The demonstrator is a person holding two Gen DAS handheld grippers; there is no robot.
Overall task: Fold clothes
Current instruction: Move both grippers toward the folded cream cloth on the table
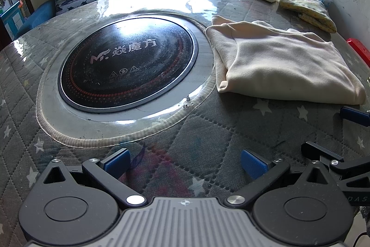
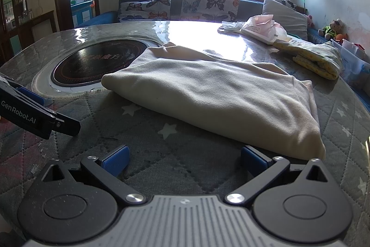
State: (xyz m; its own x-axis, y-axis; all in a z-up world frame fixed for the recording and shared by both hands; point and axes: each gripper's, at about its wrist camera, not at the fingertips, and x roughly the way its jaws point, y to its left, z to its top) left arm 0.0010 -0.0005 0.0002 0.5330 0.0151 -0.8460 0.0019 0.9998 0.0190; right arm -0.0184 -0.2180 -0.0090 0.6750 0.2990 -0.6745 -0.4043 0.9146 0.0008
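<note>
A cream garment (image 1: 282, 61) lies folded into a flat bundle on the quilted table cover, right of the round hotplate; it also shows in the right wrist view (image 2: 222, 94). My left gripper (image 1: 185, 164) is open and empty, low over the cover, near the front edge and left of the garment. My right gripper (image 2: 183, 160) is open and empty, just in front of the garment's near edge. The right gripper's fingers (image 1: 351, 116) show at the right edge of the left wrist view. The left gripper's body (image 2: 34, 112) shows at the left in the right wrist view.
A black round hotplate (image 1: 127, 61) is set into the table (image 1: 208, 131). A folded yellow cloth (image 2: 319, 60) and a pink-white plastic packet (image 2: 263, 28) lie at the far right. A sofa with butterfly cushions (image 2: 185, 6) stands behind the table. Plastic bins (image 2: 353, 54) stand at right.
</note>
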